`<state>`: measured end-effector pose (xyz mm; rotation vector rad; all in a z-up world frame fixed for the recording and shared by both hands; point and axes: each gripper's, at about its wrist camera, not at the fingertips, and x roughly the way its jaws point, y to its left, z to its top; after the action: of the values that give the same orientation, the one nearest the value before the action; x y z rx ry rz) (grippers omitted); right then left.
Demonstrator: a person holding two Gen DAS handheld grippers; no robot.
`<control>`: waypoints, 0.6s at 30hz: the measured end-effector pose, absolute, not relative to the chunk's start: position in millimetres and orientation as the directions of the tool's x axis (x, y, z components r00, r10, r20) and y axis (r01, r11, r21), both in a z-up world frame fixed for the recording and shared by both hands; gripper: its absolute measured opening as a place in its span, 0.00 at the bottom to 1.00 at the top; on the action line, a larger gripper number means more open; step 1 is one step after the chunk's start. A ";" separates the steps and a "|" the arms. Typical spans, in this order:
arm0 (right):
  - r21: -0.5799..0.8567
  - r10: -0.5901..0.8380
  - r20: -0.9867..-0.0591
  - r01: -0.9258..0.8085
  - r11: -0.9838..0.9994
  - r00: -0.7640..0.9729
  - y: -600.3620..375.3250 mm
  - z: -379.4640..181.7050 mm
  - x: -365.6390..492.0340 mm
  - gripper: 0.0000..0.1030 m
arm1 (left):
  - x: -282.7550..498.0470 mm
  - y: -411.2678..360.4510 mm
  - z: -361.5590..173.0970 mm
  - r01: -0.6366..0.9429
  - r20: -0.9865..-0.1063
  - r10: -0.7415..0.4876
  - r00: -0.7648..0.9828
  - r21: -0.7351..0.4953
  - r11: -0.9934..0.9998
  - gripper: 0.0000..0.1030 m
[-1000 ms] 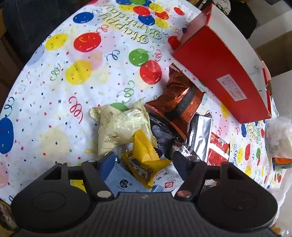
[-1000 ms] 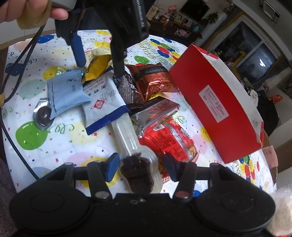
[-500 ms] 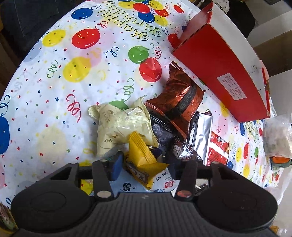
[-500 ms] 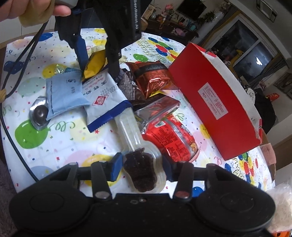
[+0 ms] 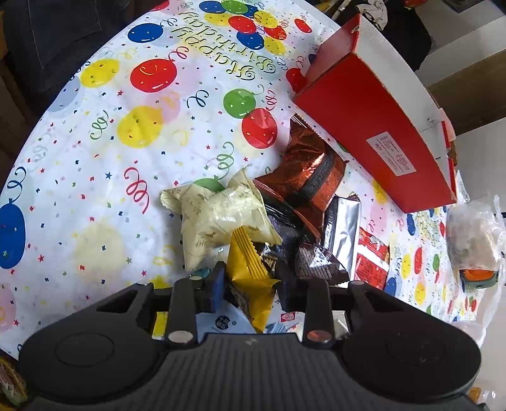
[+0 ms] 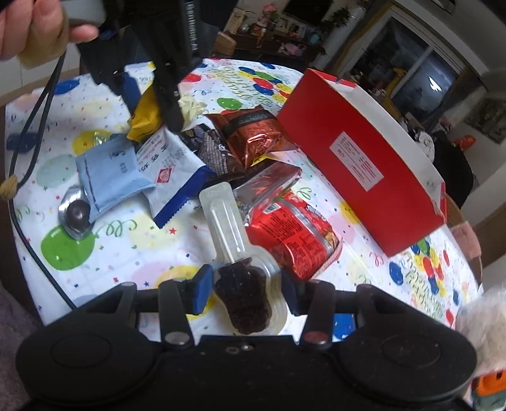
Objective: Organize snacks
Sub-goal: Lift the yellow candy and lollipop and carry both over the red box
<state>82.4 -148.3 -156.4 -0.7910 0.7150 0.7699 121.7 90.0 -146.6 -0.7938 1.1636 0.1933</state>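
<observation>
Snack packets lie in a heap on a balloon-print tablecloth. My left gripper points down into the heap, its jaws closing with the pads pressing a yellow snack packet. From the right wrist view that left gripper pinches the yellow packet at the far left, a person's hand holding it. My right gripper is shut on a dark lollipop in a clear blister pack. A long red box stands to the right.
Around the yellow packet lie a cream packet, a copper-brown bag, a silver pack and a red packet. A light blue packet and a foil sweet lie left. A cable hangs there.
The left jaws have drawn in from wide apart until they pinch the yellow packet. The right jaws narrowed slightly on the lollipop pack, and that gripper rolled a little.
</observation>
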 end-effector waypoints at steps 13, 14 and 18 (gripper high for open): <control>-0.175 0.344 -0.780 -0.709 0.683 0.523 -169.8 -125.8 94.7 0.44 | 96.9 96.1 -126.2 -0.483 -0.851 -0.275 0.448 -0.489 0.726 0.26; -0.159 0.351 -0.775 -0.699 0.697 0.526 -171.5 -121.1 95.8 0.44 | 96.9 94.7 -121.7 -0.473 -0.848 -0.270 0.455 -0.487 0.734 0.26; -0.115 0.369 -0.751 -0.659 0.744 0.548 -177.5 -99.5 107.0 0.44 | 101.7 86.3 -98.8 -0.416 -0.836 -0.246 0.491 -0.473 0.776 0.26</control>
<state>107.0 -177.5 -99.5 -0.4116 0.7753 0.6293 101.7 86.3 -98.8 -0.7085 1.0763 0.1150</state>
